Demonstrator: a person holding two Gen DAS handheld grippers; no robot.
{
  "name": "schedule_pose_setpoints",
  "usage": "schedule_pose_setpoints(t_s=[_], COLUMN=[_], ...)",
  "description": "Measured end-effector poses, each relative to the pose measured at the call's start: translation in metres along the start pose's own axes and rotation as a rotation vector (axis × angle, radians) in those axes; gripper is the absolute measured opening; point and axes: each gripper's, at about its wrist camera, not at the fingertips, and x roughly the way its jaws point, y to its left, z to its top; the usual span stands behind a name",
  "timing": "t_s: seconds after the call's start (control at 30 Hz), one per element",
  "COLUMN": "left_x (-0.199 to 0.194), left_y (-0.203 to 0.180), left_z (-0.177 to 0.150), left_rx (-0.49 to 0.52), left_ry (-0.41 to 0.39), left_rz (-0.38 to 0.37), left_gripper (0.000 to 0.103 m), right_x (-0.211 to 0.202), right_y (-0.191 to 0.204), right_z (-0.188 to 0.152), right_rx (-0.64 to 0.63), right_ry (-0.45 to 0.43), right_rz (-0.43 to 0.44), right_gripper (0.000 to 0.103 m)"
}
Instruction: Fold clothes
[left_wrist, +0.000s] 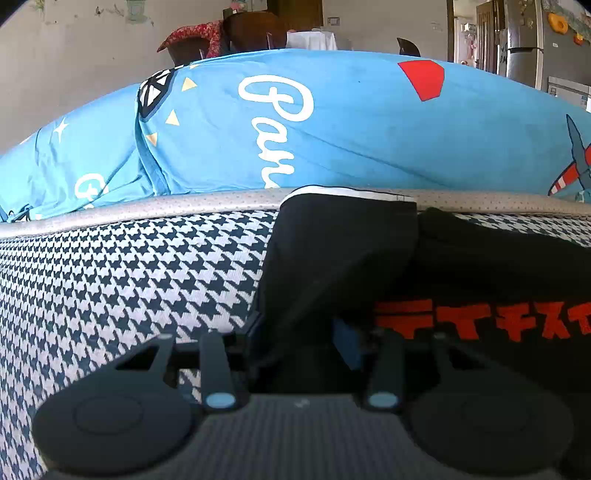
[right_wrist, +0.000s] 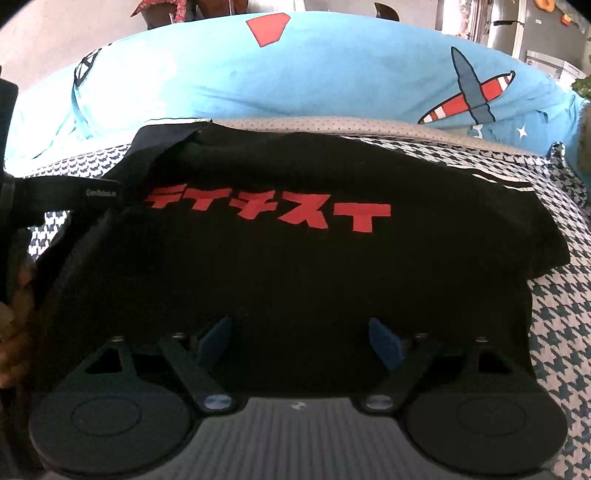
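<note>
Black shirt (right_wrist: 295, 266) on bed (left_wrist: 110, 280). Left hand-held gripper (left_wrist: 306, 343) pinches its edge; right hand-held gripper (right_wrist: 299, 332) spread wide over it.

In the left wrist view, black cloth of the shirt (left_wrist: 343, 258) drapes over the left tongs (left_wrist: 306, 343), hiding their tips, so whether they pinch it cannot be told. The red lettering (left_wrist: 480, 319) runs off the right edge. In the right wrist view, a blurred hand (right_wrist: 14, 332) is cut off at the left edge.
</note>
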Motion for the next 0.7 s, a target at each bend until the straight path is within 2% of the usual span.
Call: schedule_pose_setpoints(t_s=[0.07,0.17,0.23,0.3,0.47,0.7], left_x=[0.000,0.000,0.000,-0.001,0.006,0.009], left_y=[0.001,0.002,0.006,0.012,0.040,0.091], left_z=[0.000,0.001,0.002,0.003,0.001,0.002], left_rx=[-0.003,-0.011,-0.025,-0.040,-0.091,-0.301], left_ry=[-0.004,-0.012,-0.022,-0.033,0.000,0.072], left_rz=[0.007,0.022,0.077,0.146,0.267,0.270], left_gripper=[0.041,0.033,0.028,0.028,0.028,0.040], right_x=[0.000,0.001,0.002,0.002,0.003,0.004], right_y=[0.000,0.000,0.001,0.002,0.003,0.004], right_z=[0.000,0.000,0.000,0.000,0.000,-0.002], right_rx=[-0.002,-0.005,-0.008,-0.011,-0.014,-0.023], right_ry=[0.000,0.001,0.001,0.000,-0.001,-0.006], right_rz=[0.000,0.003,0.004,0.002,0.001,-0.002], right_gripper=[0.084,0.086,0.088,0.088,0.091,0.091])
